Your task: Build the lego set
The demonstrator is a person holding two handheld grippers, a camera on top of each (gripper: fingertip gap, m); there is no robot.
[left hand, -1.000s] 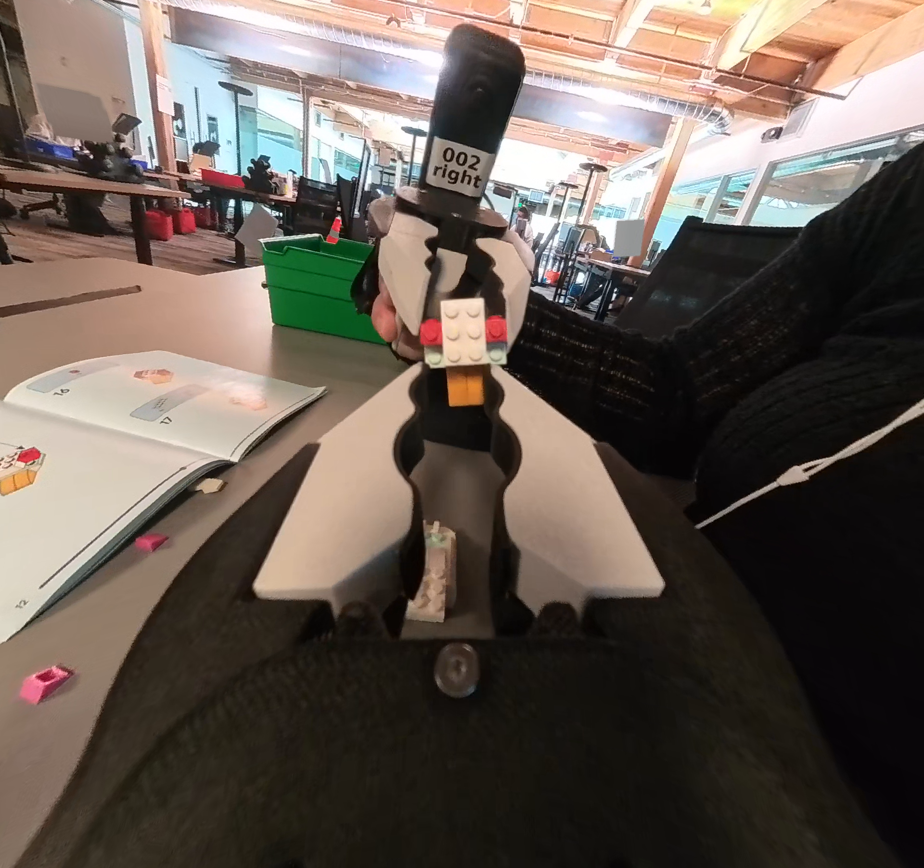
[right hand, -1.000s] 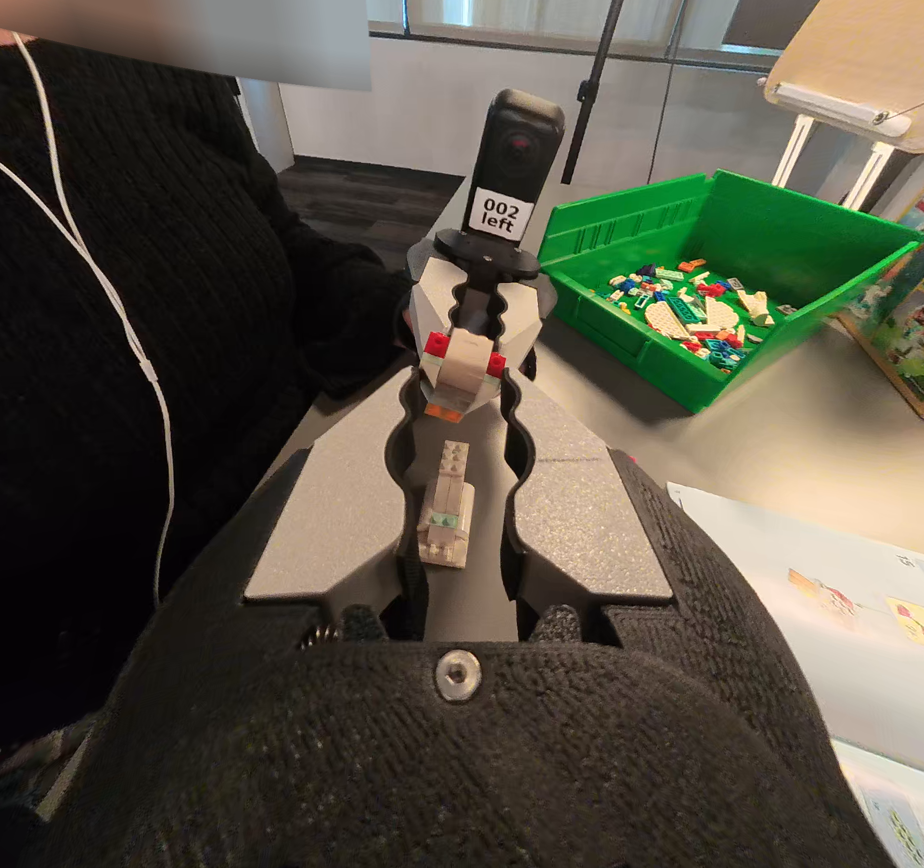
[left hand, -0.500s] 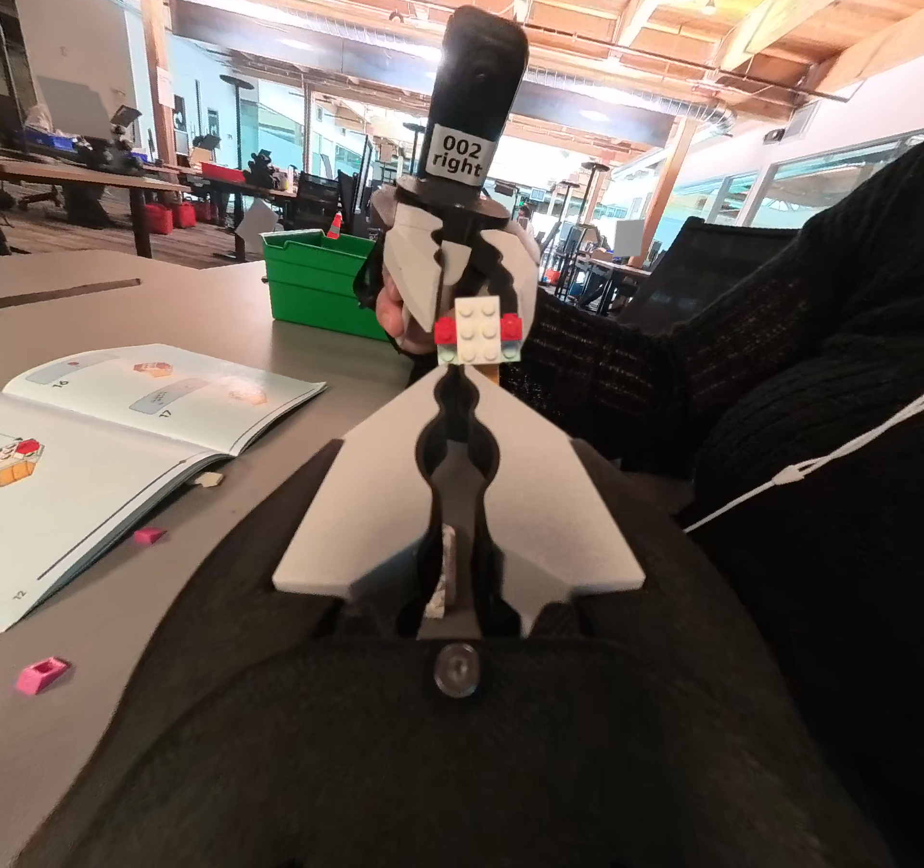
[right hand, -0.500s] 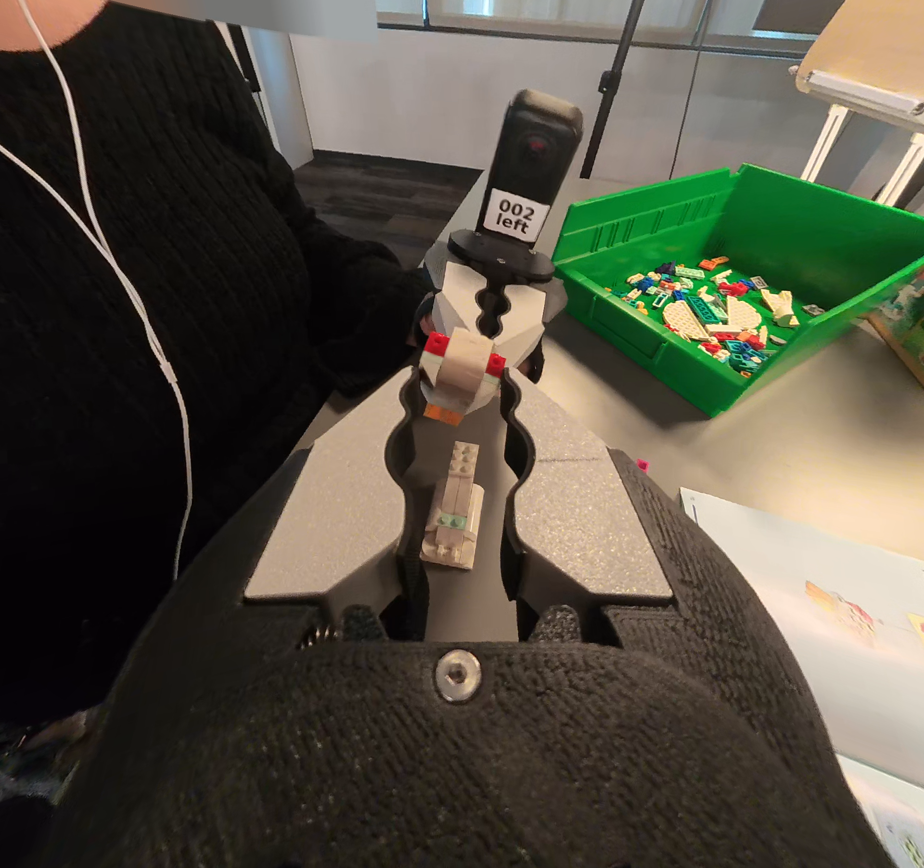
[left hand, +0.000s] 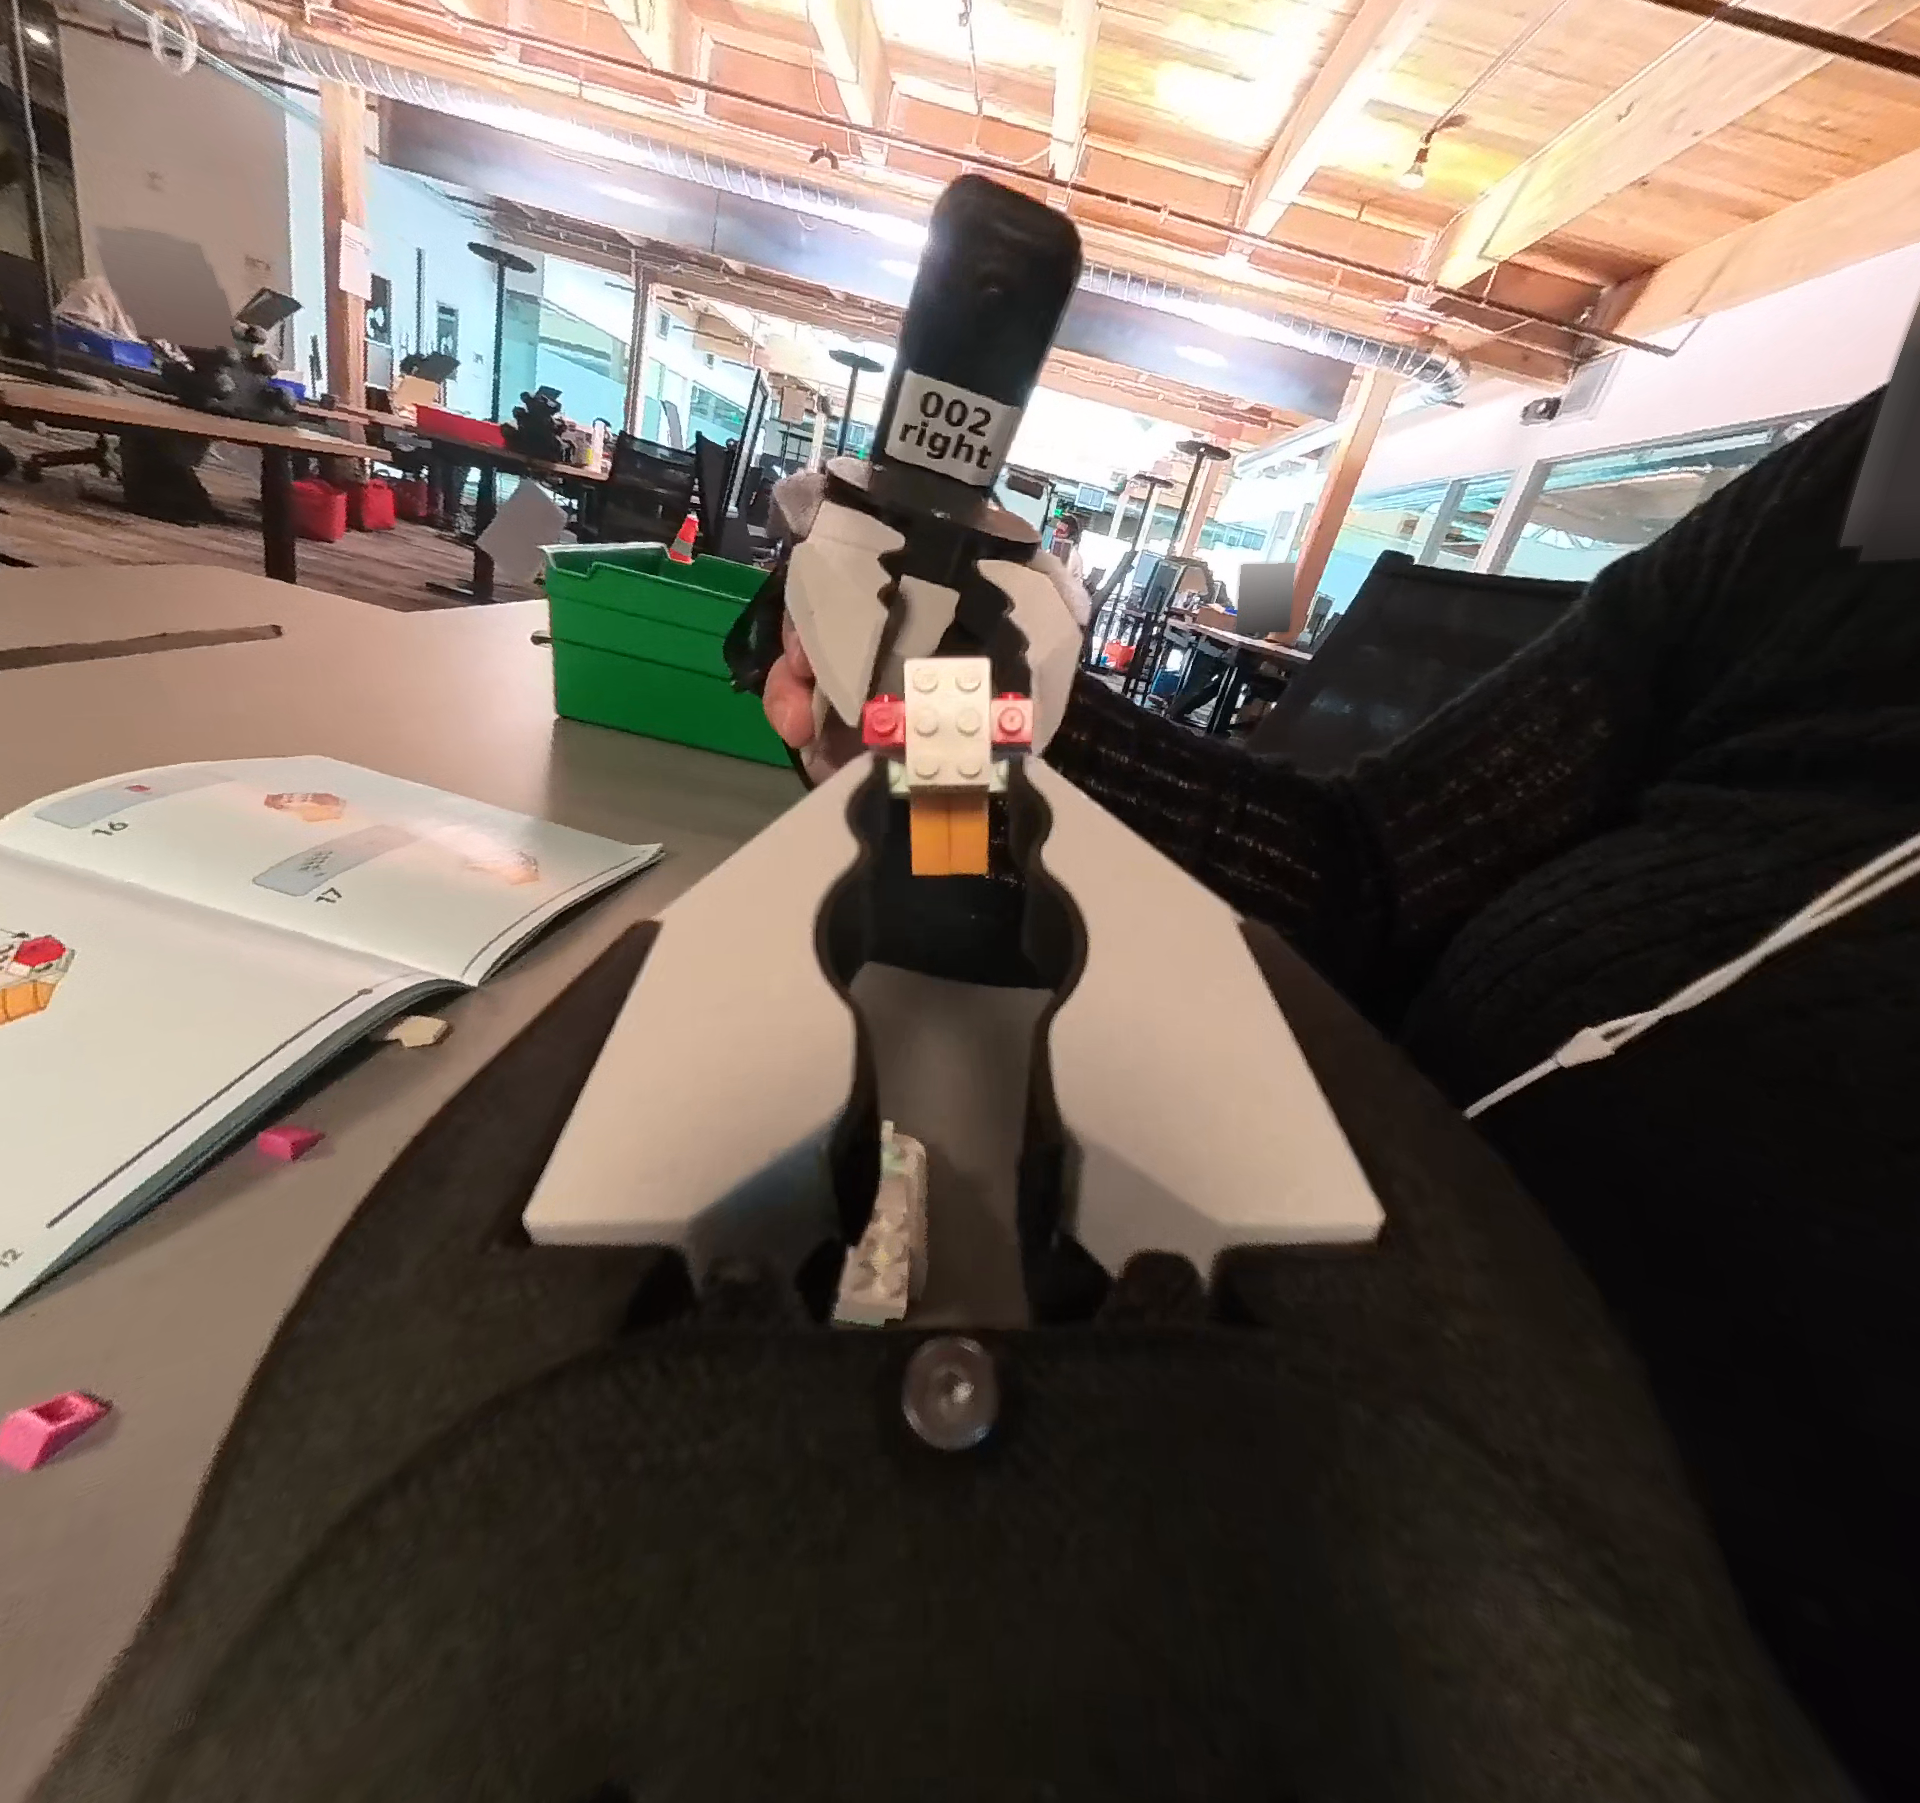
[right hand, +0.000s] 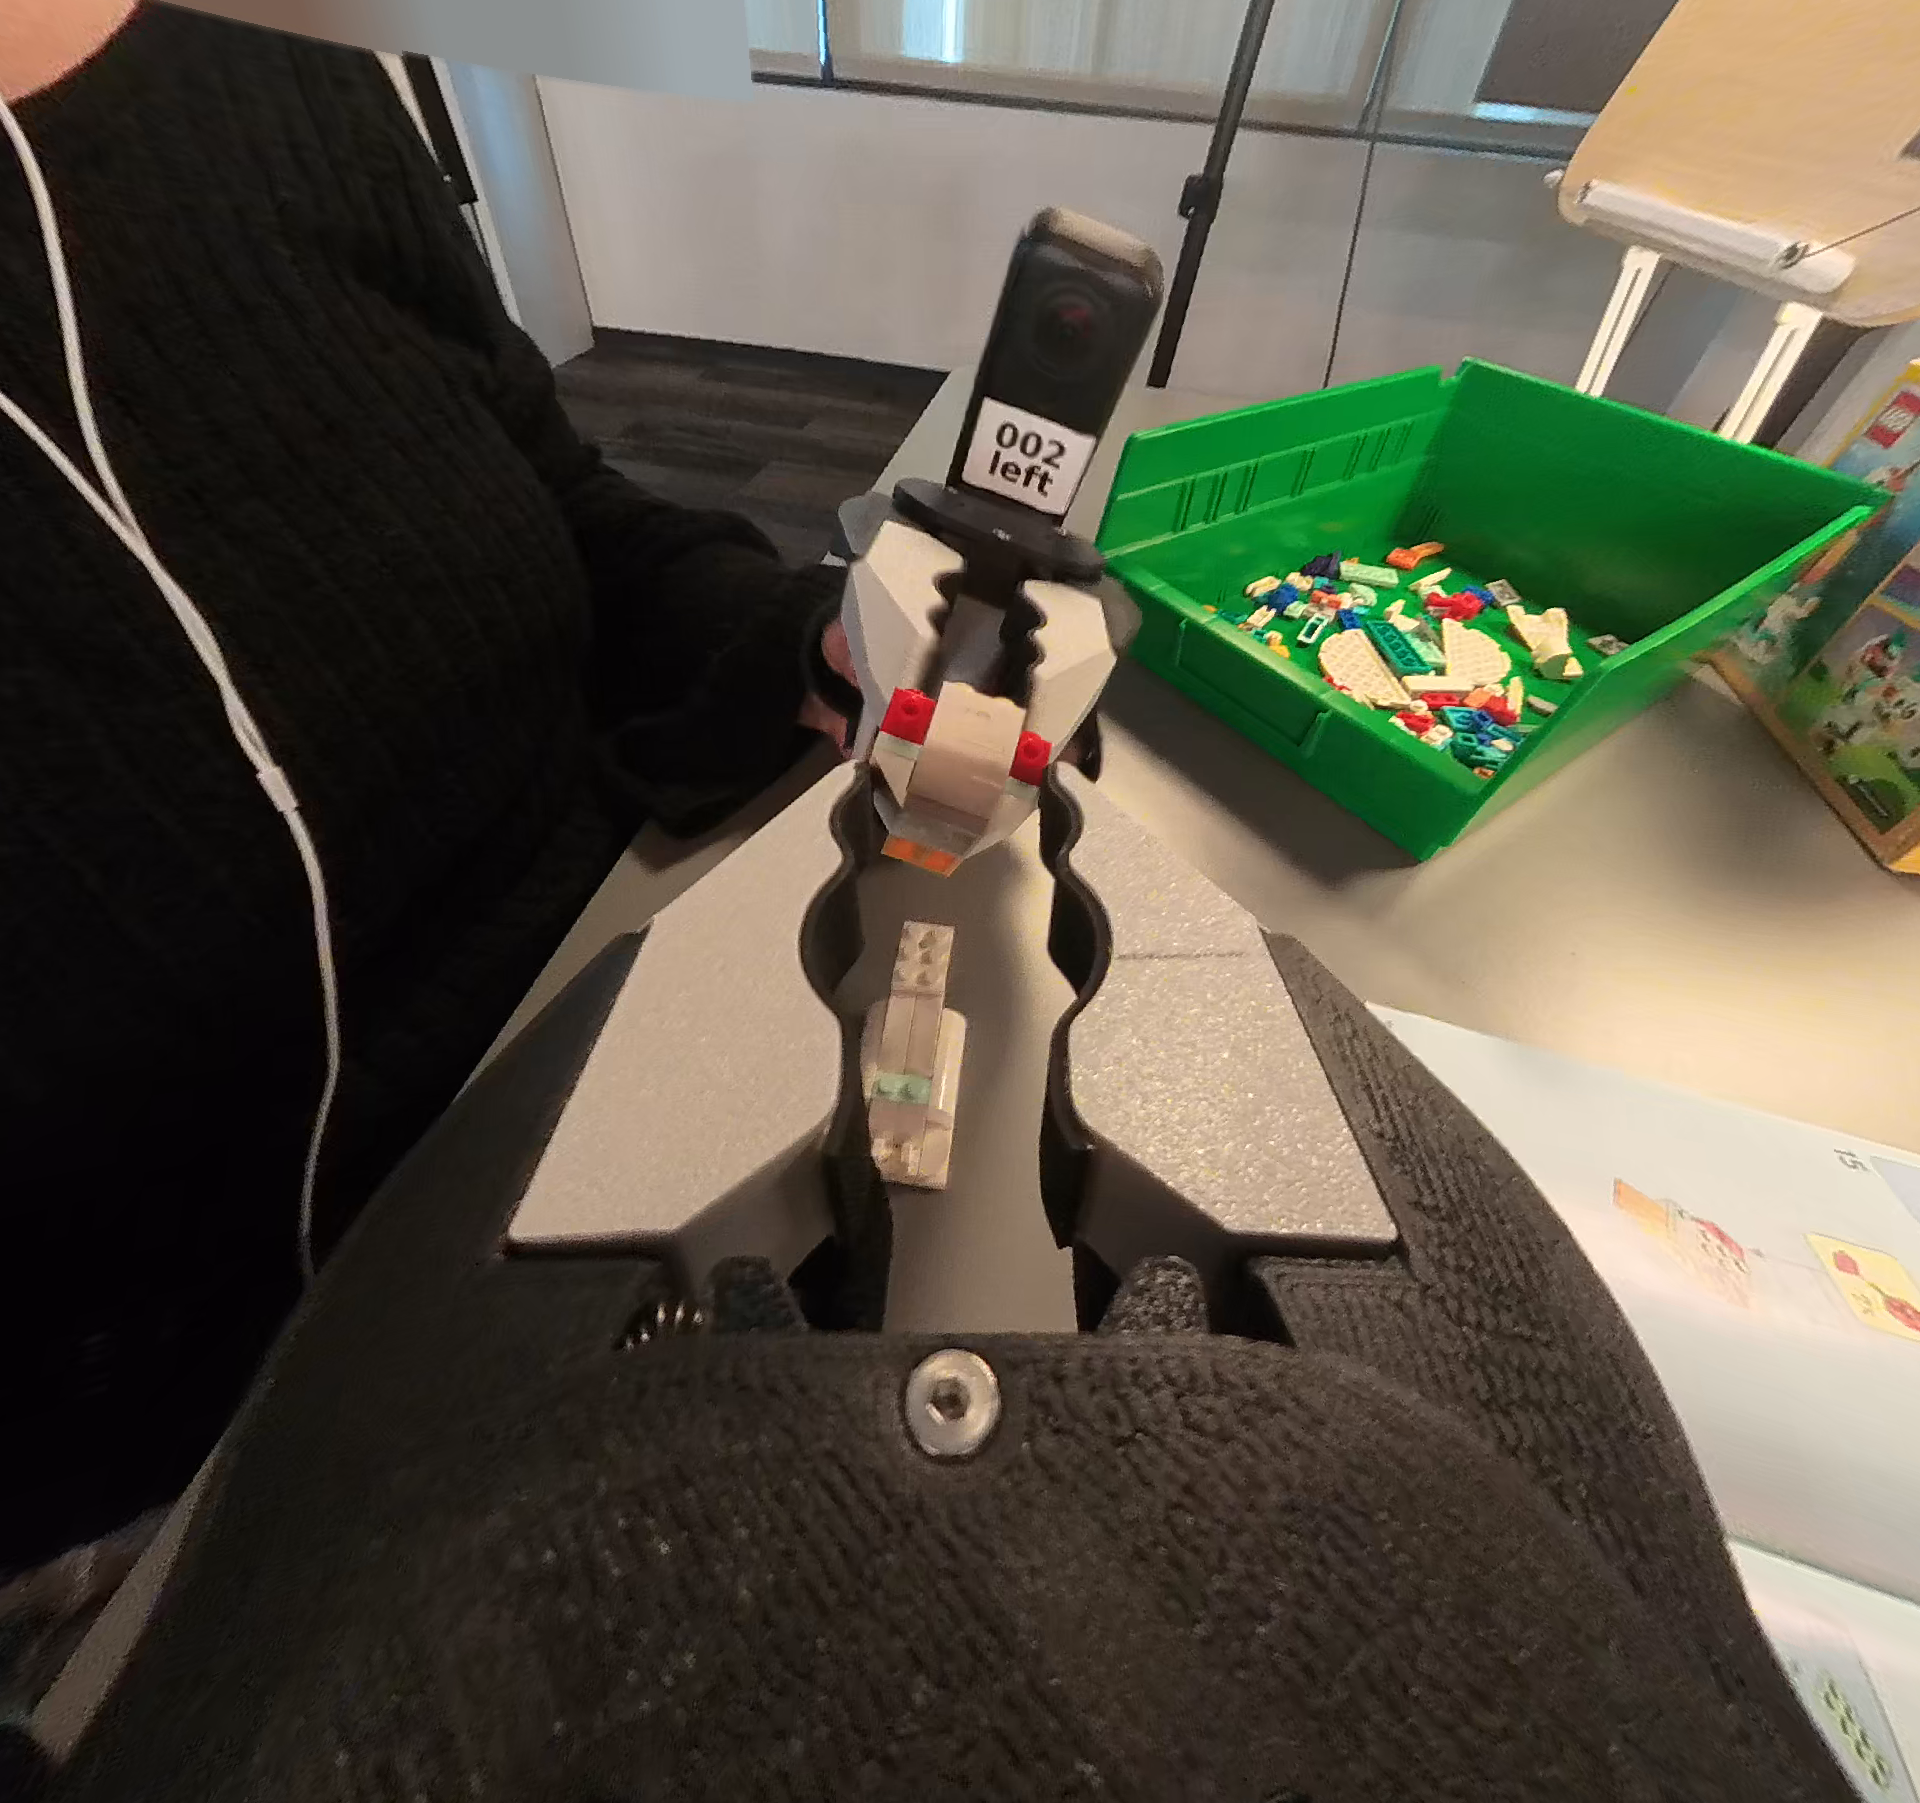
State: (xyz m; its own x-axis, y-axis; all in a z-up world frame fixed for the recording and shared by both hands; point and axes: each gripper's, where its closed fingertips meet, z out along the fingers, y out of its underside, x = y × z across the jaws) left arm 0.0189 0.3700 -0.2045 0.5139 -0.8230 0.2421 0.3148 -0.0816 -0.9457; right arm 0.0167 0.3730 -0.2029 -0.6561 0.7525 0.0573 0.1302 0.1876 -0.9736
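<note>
Between the right gripper's [right hand: 951,797] tips sits the lego model [right hand: 961,766], white with red studs and an orange base, pinched firmly. Facing it, the left gripper [left hand: 940,803] stands partly spread, its tips either side of the orange base. Outward now: grey table [left hand: 312,662], open booklet [left hand: 260,901], stray pink pieces [left hand: 289,1142], green bin [right hand: 1558,465] of bricks, and a timber-ceilinged workshop behind.

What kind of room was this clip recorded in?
Most likely a shared open-plan workshop or lab office: exposed timber ceiling beams, rows of long work tables with gear on them, and glass-walled rooms along the side.
</note>
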